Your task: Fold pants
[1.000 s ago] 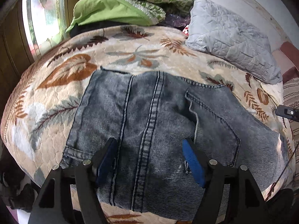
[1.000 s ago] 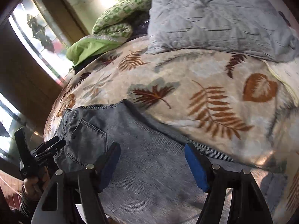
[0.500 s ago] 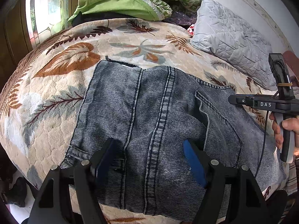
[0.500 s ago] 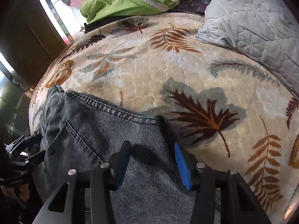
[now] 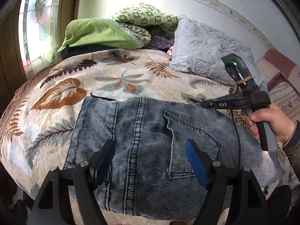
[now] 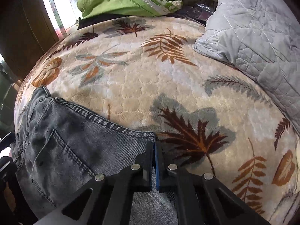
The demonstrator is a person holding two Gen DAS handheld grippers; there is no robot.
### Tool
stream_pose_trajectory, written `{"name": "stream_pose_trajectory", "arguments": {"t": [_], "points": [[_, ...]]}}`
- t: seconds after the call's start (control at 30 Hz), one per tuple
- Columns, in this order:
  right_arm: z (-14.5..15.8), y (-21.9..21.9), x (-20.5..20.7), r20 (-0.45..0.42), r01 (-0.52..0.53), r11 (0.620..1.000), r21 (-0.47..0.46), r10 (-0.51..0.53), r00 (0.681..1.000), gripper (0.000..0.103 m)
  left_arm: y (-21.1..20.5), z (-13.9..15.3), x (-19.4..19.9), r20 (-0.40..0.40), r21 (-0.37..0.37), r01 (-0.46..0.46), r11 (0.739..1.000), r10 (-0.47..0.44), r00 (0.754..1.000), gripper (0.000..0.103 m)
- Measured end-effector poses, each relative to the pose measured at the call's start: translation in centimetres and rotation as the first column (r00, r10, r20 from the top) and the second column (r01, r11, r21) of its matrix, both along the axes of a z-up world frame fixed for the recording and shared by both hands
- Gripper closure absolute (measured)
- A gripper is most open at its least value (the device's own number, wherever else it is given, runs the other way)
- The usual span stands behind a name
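Grey-blue denim pants (image 5: 146, 142) lie flat on the leaf-patterned blanket (image 5: 120, 78), back pocket up. My left gripper (image 5: 150, 157) is open, hovering just above the pants near their front edge, its blue pads either side of the centre seam. In the right wrist view the pants (image 6: 67, 142) fill the lower left. My right gripper (image 6: 154, 150) is shut on the far corner of the waistband. In the left wrist view the right gripper (image 5: 206, 105) reaches in from the right, held by a hand.
A grey quilted pillow (image 5: 211, 56) and green bedding (image 5: 101, 33) lie at the head of the bed. A window (image 5: 37, 28) is at the left. The bed edge drops off at the lower left.
My right gripper has moved to the pants' far waistband corner and shut on it. My left gripper has stayed open over the pants.
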State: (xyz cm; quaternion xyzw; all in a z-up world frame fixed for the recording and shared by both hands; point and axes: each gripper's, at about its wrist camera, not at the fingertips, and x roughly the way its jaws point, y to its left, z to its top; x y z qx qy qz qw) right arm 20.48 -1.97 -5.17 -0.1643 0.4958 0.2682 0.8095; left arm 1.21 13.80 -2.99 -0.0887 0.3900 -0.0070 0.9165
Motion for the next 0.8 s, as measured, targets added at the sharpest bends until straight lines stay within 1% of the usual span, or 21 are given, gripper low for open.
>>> {"name": "stream_pose_trajectory", "arguments": {"t": [0.03, 0.07, 0.1, 0.13, 0.17, 0.2, 0.27, 0.3, 0.33, 0.37, 0.4, 0.43, 0.5, 0.57, 0.6, 0.63, 0.67, 0.7, 0.73, 0.77, 0.8], "points": [[-0.6, 0.1, 0.3, 0.002, 0.006, 1.000, -0.007, -0.006, 1.000, 0.101, -0.7, -1.1, 0.8, -0.062, 0.025, 0.016, 1.000, -0.014, 0.998, 0.026], [-1.5, 0.3, 0.6, -0.029, 0.005, 1.000, -0.008, -0.005, 1.000, 0.101, -1.2, -2.5, 1.6, -0.148, 0.051, 0.028, 0.998, -0.020, 0.989, 0.026], [-2.2, 0.3, 0.7, -0.042, 0.008, 1.000, -0.004, -0.008, 0.999, 0.101, -1.7, -3.6, 2.1, -0.193, 0.087, 0.035, 0.996, -0.018, 0.981, 0.026], [-2.2, 0.0, 0.5, -0.029, 0.020, 1.000, 0.014, -0.020, 0.999, 0.100, -2.2, -3.5, 2.0, -0.169, 0.134, 0.037, 0.990, -0.014, 0.986, 0.025], [-1.8, -0.5, 0.2, -0.025, 0.044, 0.998, 0.050, -0.043, 0.999, 0.099, -2.6, -3.3, 1.9, -0.154, 0.163, 0.043, 0.986, -0.017, 0.988, 0.024], [-1.0, -1.3, -0.2, -0.019, 0.074, 0.993, 0.094, -0.072, 0.997, 0.097, -2.7, -3.5, 1.9, -0.153, 0.173, 0.043, 0.984, -0.016, 0.988, 0.024], [0.9, -3.3, -1.6, 0.018, 0.136, 0.981, 0.141, -0.140, 0.990, 0.083, -2.5, -3.8, 2.0, -0.151, 0.163, 0.030, 0.986, -0.005, 0.988, 0.022], [2.0, -4.6, -2.6, 0.029, 0.160, 0.971, 0.175, -0.168, 0.985, 0.065, -2.5, -3.8, 2.1, -0.147, 0.163, 0.027, 0.986, -0.003, 0.989, 0.022], [2.9, -6.2, -3.8, 0.025, 0.195, 0.958, 0.212, -0.205, 0.978, 0.041, -2.5, -3.8, 2.1, -0.142, 0.166, 0.026, 0.986, -0.002, 0.990, 0.020], [3.5, -7.7, -5.1, 0.005, 0.234, 0.940, 0.248, -0.243, 0.970, 0.034, -2.5, -4.0, 2.2, -0.131, 0.172, 0.024, 0.985, -0.002, 0.991, 0.018], [3.8, -9.1, -6.5, -0.033, 0.251, 0.923, 0.291, -0.253, 0.967, 0.032, -2.6, -4.2, 2.2, -0.123, 0.185, 0.022, 0.982, 0.001, 0.992, 0.017], [3.8, -10.3, -7.9, -0.074, 0.250, 0.908, 0.335, -0.239, 0.968, 0.032, -2.9, -4.3, 2.3, -0.120, 0.202, 0.021, 0.979, 0.004, 0.993, 0.016], [2.6, -11.8, -9.6, -0.155, 0.256, 0.890, 0.377, -0.212, 0.965, 0.032, -3.0, -4.3, 2.3, -0.095, 0.205, 0.014, 0.979, 0.006, 0.995, 0.014], [0.4, -12.6, -9.5, -0.217, 0.307, 0.882, 0.358, -0.241, 0.946, 0.032, -3.2, -4.3, 2.3, -0.096, 0.210, 0.008, 0.978, 0.012, 0.995, 0.014], [-1.2, -12.8, -8.8, -0.249, 0.329, 0.888, 0.321, -0.256, 0.934, 0.032, -3.1, -4.1, 2.3, -0.091, 0.204, 0.004, 0.979, 0.014, 0.996, 0.014], [-2.6, -13.1, -7.8, -0.242, 0.358, 0.896, 0.263, -0.298, 0.923, 0.033, -3.0, -4.1, 2.2, -0.087, 0.191, 0.001, 0.982, 0.016, 0.996, 0.014], [-3.4, -13.5, -7.0, -0.211, 0.394, 0.892, 0.219, -0.351, 0.912, 0.034, -2.8, -4.0, 2.2, -0.083, 0.181, -0.004, 0.983, 0.019, 0.996, 0.014], [-3.5, -13.8, -6.6, -0.200, 0.394, 0.885, 0.247, -0.351, 0.915, 0.034, -2.7, -3.8, 2.1, -0.077, 0.169, -0.009, 0.986, 0.023, 0.997, 0.014], [-2.9, -14.0, -6.5, -0.177, 0.403, 0.874, 0.271, -0.366, 0.914, 0.034, -2.5, -3.6, 2.0, -0.066, 0.157, -0.015, 0.988, 0.026, 0.997, 0.014], [-2.2, -14.4, -6.7, -0.164, 0.427, 0.860, 0.280, -0.396, 0.904, 0.034, -2.4, -3.3, 1.7, -0.050, 0.147, -0.021, 0.989, 0.029, 0.998, 0.014], [-1.3, -14.8, -7.2, -0.157, 0.433, 0.848, 0.306, -0.404, 0.901, 0.034, -2.3, -2.9, 1.5, -0.034, 0.140, -0.022, 0.990, 0.027, 0.999, 0.014]]}}
